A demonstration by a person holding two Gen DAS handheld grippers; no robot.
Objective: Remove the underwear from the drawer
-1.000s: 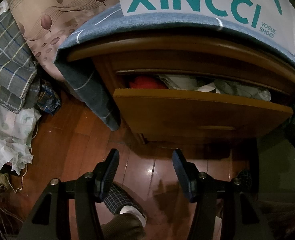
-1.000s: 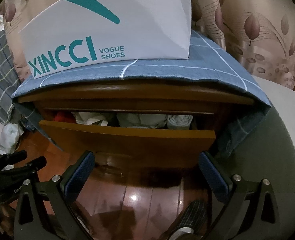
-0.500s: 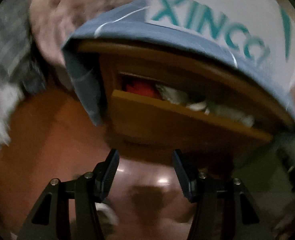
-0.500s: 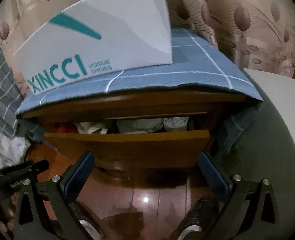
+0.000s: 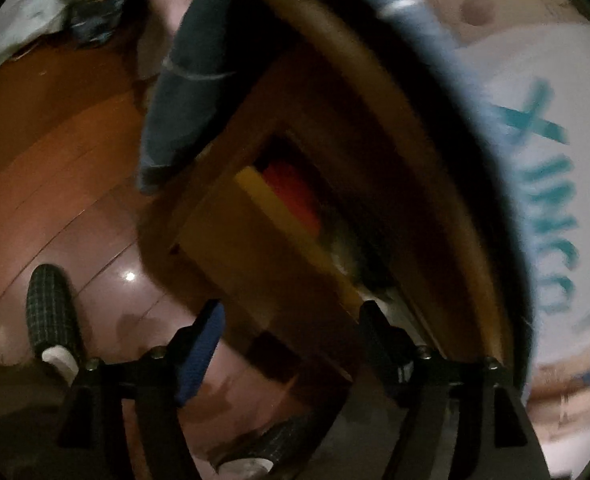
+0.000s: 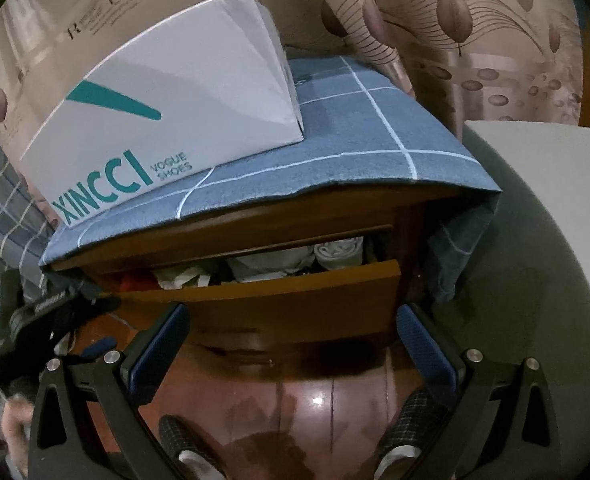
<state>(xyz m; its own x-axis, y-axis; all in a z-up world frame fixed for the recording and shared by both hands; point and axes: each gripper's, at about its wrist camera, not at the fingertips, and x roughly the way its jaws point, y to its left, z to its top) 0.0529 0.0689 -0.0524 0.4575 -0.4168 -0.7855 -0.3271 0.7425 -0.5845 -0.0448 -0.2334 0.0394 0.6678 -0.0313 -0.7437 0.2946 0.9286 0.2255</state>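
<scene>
**Inspector:** Right, the drawer [image 6: 279, 300] first. Position?

**Assistant:** Partly pulled out of the wooden nightstand [image 6: 255, 220], seen from the right wrist view just past twelve o'clock of the right gripper [image 6: 293, 344]. Folded underwear [image 6: 337, 254] lies inside: a pale rolled piece toward one o'clock, crumpled light pieces at the middle, a red piece [image 6: 135, 280] toward eleven o'clock.

**Inspector:** Right gripper fingers?

**Assistant:** Wide apart, blue pads showing, nothing between them. They hang over the glossy wooden floor [image 6: 315, 400] in front of the drawer face, clear of it.

**Inspector:** Left gripper?

**Assistant:** In its own view the left gripper [image 5: 291, 344] is rolled, so the nightstand runs on a slant from eleven toward five o'clock. Its jaws are opening; only the drawer front stands behind the gap, nothing is pinched. The right-hand finger [image 5: 379, 332] lies close to the drawer's top edge; contact I cannot tell, the picture is blurred. The red piece [image 5: 295, 196] sits at twelve o'clock.

**Inspector:** Surroundings?

**Assistant:** A blue checked cloth [image 6: 355, 140] covers the nightstand top, and a white shoebox [image 6: 175, 112] stands on it toward eleven o'clock. Checked slippers [image 6: 183, 440] show at six o'clock.
</scene>
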